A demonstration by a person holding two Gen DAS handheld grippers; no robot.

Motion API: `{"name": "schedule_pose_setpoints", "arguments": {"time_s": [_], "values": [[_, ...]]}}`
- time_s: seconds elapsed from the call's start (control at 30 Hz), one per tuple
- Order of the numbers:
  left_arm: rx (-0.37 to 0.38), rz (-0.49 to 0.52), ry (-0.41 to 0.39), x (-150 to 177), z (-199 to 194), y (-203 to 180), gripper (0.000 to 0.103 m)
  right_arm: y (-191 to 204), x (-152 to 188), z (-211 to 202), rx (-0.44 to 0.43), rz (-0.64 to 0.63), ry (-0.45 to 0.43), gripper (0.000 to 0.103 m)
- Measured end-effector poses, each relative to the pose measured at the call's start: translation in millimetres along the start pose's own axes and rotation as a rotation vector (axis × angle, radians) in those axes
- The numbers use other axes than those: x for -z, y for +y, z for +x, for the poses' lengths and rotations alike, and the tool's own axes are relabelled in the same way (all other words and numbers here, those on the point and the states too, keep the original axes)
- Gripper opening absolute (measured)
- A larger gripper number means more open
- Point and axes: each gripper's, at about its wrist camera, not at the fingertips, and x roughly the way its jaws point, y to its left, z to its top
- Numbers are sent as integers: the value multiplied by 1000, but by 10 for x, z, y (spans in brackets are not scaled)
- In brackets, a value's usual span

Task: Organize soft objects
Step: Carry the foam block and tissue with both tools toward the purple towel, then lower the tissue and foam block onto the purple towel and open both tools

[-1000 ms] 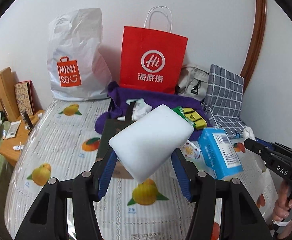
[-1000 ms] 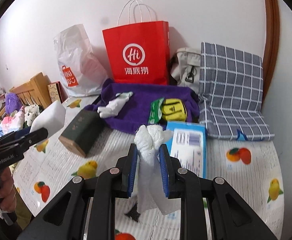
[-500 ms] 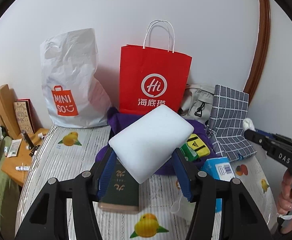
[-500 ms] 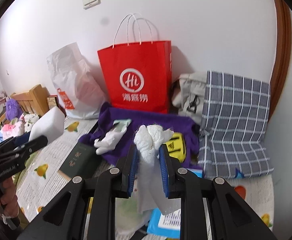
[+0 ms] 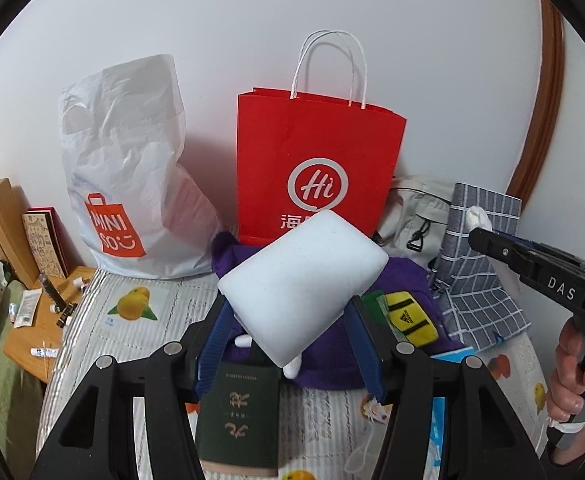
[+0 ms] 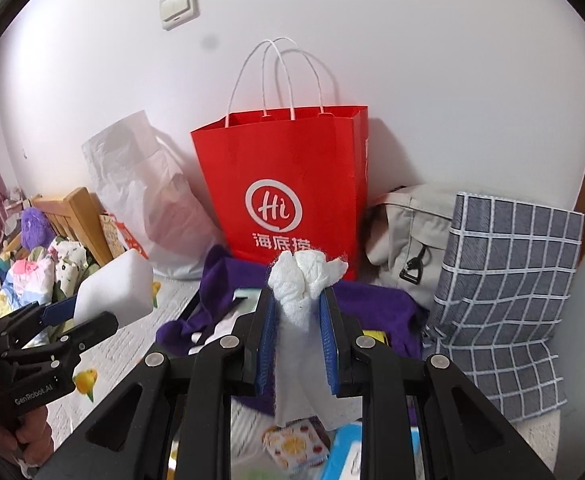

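Note:
My left gripper [image 5: 288,320] is shut on a white foam sponge block [image 5: 302,280], held tilted in the air in front of the red paper bag [image 5: 316,168]. In the right wrist view the same sponge [image 6: 112,290] shows at the left, in the left gripper [image 6: 80,316]. My right gripper [image 6: 298,304] is shut on a crumpled white cloth [image 6: 300,280] that hangs down between its blue pads, just before the red bag [image 6: 288,184]. From the left wrist view the right gripper [image 5: 488,232] comes in at the right, with the white cloth [image 5: 477,217] at its tip.
A white Miniso plastic bag [image 5: 128,176] stands left of the red bag. A purple cloth [image 6: 372,308], a green book [image 5: 238,412], a yellow pouch [image 5: 410,318], a beige bag [image 6: 412,228] and a checked cushion [image 6: 504,292] lie on the fruit-print bed cover [image 5: 132,332]. A wooden bedside shelf [image 5: 40,320] is at left.
Both grippers have risen and moved toward the wall with their loads; the red bag looms larger and sits right behind the sponge and the cloth. Neither grip has changed.

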Motion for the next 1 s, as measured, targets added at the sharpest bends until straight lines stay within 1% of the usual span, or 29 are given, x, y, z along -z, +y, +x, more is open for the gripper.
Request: {"name": "schedule_pose_setpoints", "arguments": {"time_s": [0.13,0.17,0.2,0.27,0.43,0.57,0.63,0.7,0.77,0.8,0.87,1.0], "values": [[-15,7,17,-64,202,-14,55,-190,105,274,-36,77,30,23],[-19,11,20,-84,256,-19,55,-238,110,355,-47,100,47,23],[-22,13,23,-103,314,-23,56,-298,101,468,-59,122,84,23],[-24,3,32,-157,445,-18,56,-387,91,548,-80,134,89,23],[-5,-44,52,-289,758,17,56,-552,149,677,-45,130,122,23],[2,-45,57,-254,985,31,56,-622,192,766,-13,110,142,22],[-1,-41,110,-226,1155,38,56,-615,216,852,-4,96,160,23],[14,-32,117,-198,1235,56,56,-612,251,944,-18,97,185,23],[0,-27,131,-179,1337,86,56,-595,294,1057,-17,87,215,23],[-5,-24,136,-172,1395,97,56,-595,318,1121,-24,90,237,22],[-13,-35,170,-141,1524,146,56,-617,355,1220,-67,119,272,22],[30,-71,217,-77,1686,208,56,-660,410,1333,-76,135,309,23]]}}
